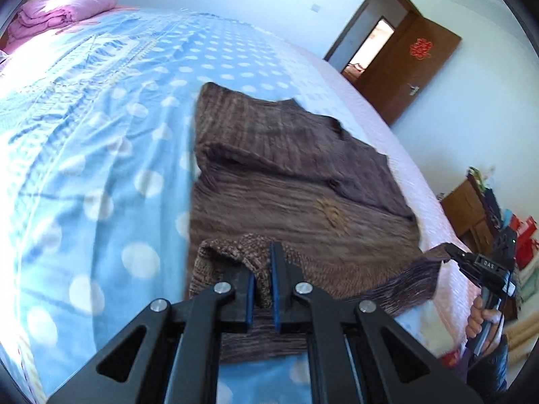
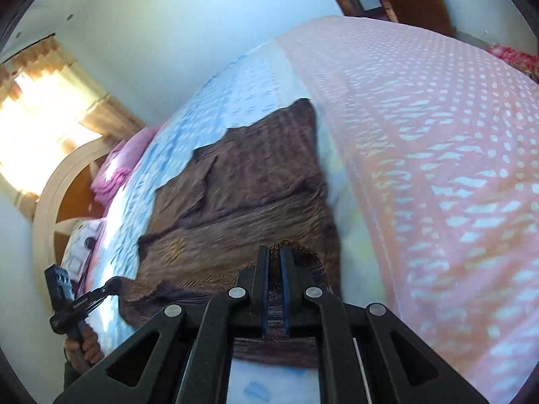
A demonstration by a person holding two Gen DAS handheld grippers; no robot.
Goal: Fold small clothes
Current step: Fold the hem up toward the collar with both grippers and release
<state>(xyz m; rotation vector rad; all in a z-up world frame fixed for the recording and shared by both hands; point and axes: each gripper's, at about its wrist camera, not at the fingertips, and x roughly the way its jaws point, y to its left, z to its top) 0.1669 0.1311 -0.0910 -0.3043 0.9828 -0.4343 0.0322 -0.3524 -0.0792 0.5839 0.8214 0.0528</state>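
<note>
Left tool [image 1: 262,281] pinching ribbed brown knit sweater [image 1: 286,181], edges blurred

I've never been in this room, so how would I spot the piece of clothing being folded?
Start at the big bed with the blue polka-dot sheet. On it, toward its pink-covered side, lies a brown ribbed knit sweater, its near edge pinched by the two black grippers, left and right. It is the only dark, knitted thing there; the pink folded quilt sits far off at the head end.
</note>
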